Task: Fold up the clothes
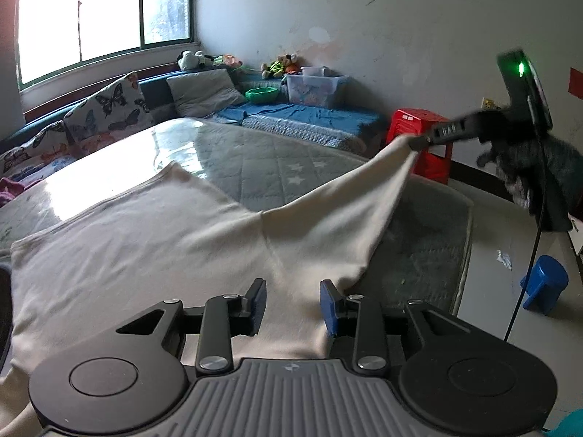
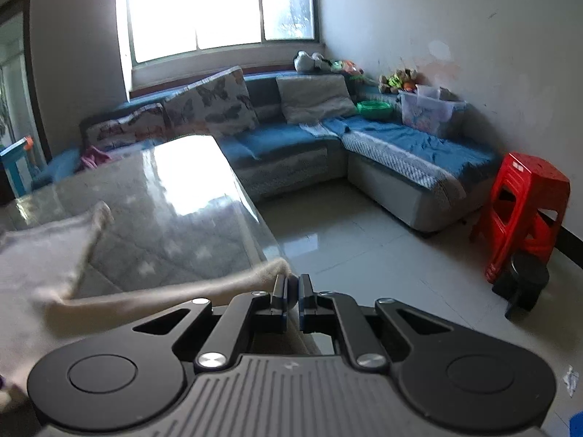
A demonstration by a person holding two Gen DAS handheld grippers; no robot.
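Observation:
A cream-white garment [image 1: 145, 240] lies spread on the glass-topped table [image 1: 233, 153]. My left gripper [image 1: 292, 304] is open, its blue pads on either side of the cloth's near part, not closed on it. My right gripper [image 1: 419, 142] shows at the right of the left wrist view, shut on the end of a sleeve and pulling it taut up and to the right. In the right wrist view the right gripper [image 2: 290, 286] is shut on that sleeve end [image 2: 269, 271], past the table's right edge, with the garment [image 2: 40, 251] at left.
A blue corner sofa [image 2: 400, 145] with butterfly cushions, toys and a plastic box runs along the window and wall. A red stool [image 2: 524, 211] and a black stool [image 2: 526, 284] stand on the tiled floor to the right. A blue stool [image 1: 546, 284] is near the table.

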